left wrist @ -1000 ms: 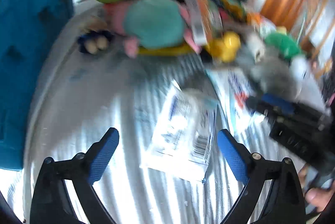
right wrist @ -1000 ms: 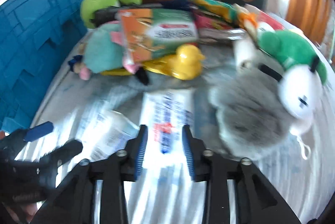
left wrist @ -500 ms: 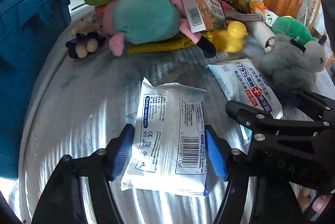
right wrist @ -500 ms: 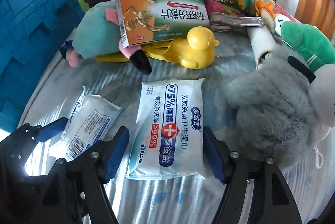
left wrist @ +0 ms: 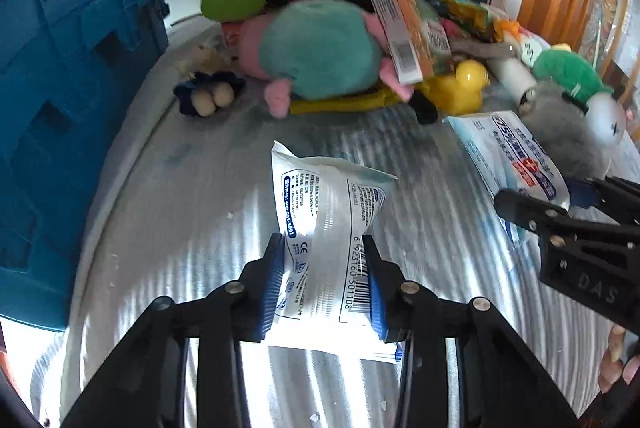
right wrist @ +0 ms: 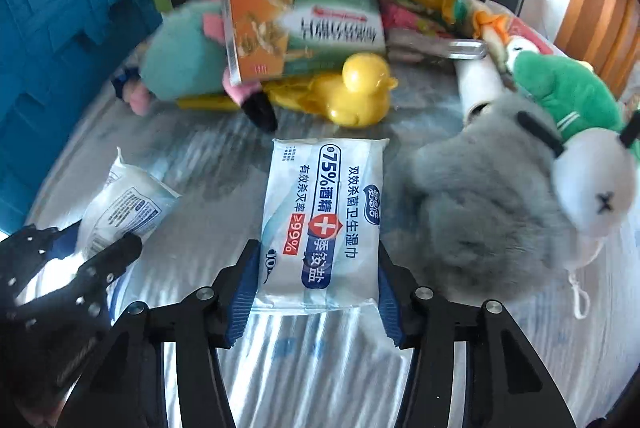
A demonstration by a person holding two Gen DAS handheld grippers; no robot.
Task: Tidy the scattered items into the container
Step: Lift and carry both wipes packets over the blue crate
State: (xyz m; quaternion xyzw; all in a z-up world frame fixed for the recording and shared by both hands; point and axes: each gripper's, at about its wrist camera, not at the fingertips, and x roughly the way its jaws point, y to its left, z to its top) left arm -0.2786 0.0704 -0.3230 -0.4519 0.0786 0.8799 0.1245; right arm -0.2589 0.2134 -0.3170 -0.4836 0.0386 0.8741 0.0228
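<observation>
Step in hand, as I judge it: a double pickup, one flat pack per gripper; left gripper (left wrist: 325,276) has its jaws closing on the white pack (left wrist: 328,224), blue pads pressing both long edges so the film buckles and the pack's far end lifts toward 12 o'clock; right gripper (right wrist: 316,292) has its jaws closing around the wipes pack (right wrist: 322,224), pads at or just beside its edges, the pack lying flat between them, a firm grip not yet evident; both packs rest on the silver ribbed mat (left wrist: 192,228), near each other, the wipes pack at 3 o'clock of the white one in the left view; blue crate (left wrist: 68,68), presumably the container, stands at 9 to 10 o'clock, touching the mat's edge; toy pile at 12 o'clock, with a yellow duck (right wrist: 356,92) just beyond the wipes pack and a grey plush (right wrist: 480,220) just beside it at 3 o'clock; next move calls for finishing both squeezes, lifting clear of the mat, then swinging toward the crate at 9 o'clock; slippery film may slide out if lifted too soon.
</observation>
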